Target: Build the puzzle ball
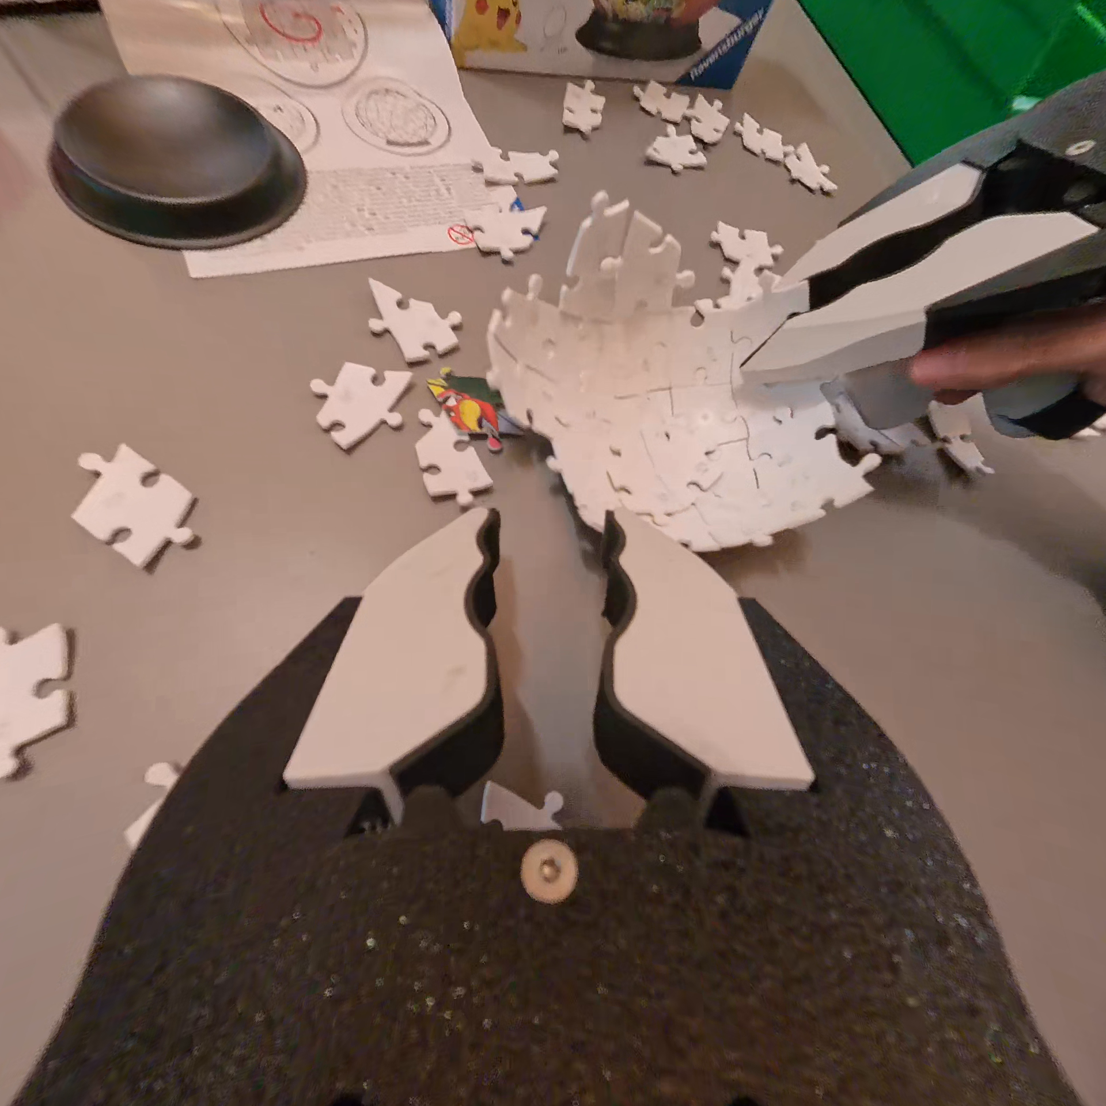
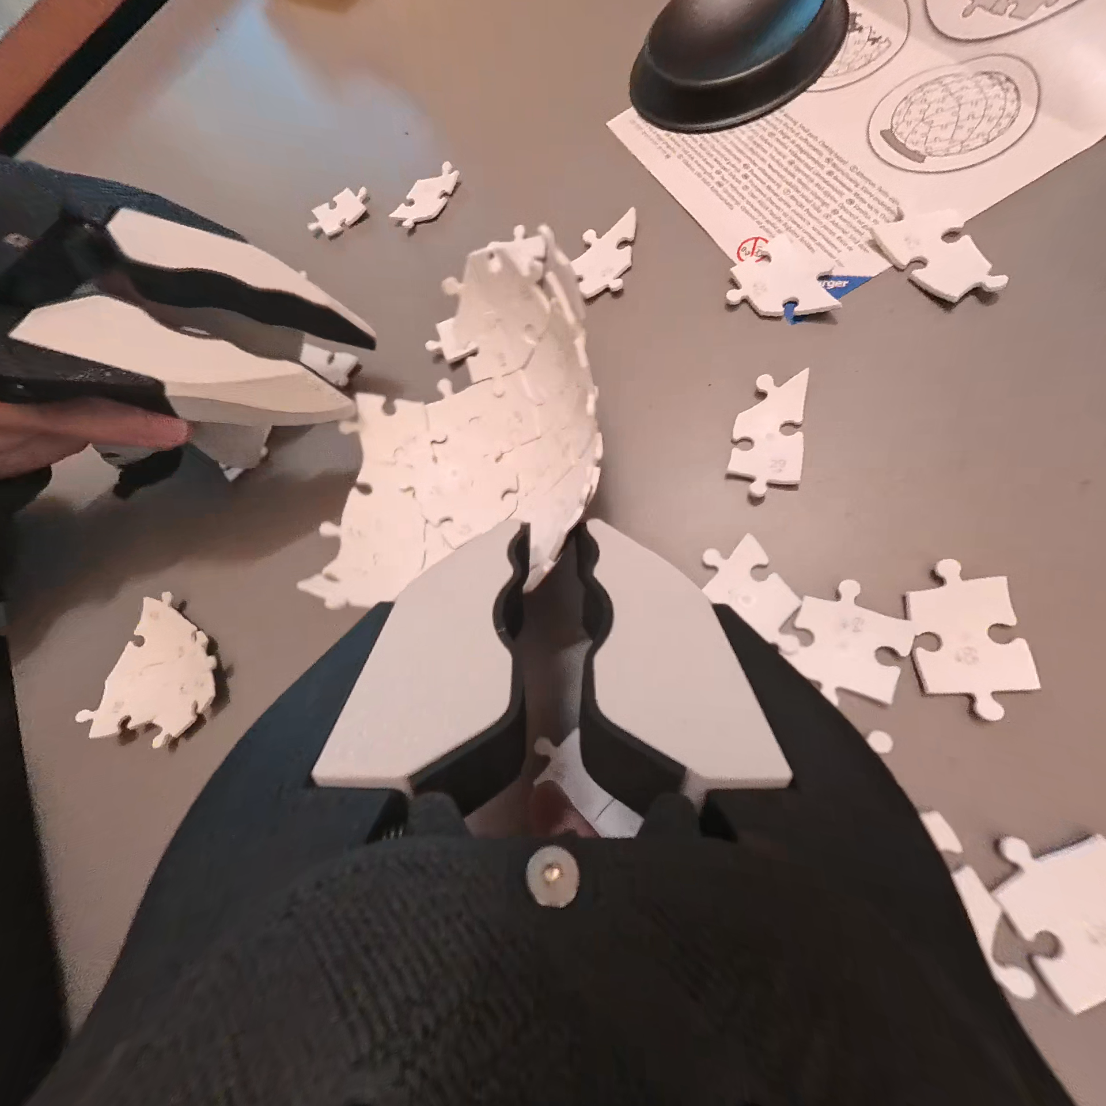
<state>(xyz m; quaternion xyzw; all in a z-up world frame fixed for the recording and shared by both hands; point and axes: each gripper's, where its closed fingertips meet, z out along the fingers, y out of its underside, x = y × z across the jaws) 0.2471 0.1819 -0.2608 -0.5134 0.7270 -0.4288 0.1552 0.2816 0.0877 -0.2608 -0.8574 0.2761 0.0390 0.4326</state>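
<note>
Straddling the half-built puzzle shell (image 2: pixel 479 455) rim, right gripper (image 2: pixel 553 532) unclenched; left gripper (image 1: pixel 553 520) released, empty (many loose pieces (image 2: pixel 769 431) unjoined).

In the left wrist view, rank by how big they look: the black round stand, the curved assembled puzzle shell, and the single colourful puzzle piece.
1. Curved assembled puzzle shell, largest.
2. Black round stand, though it lies farther from the camera, so its true size is unsure.
3. Colourful puzzle piece, clearly smallest.
</note>
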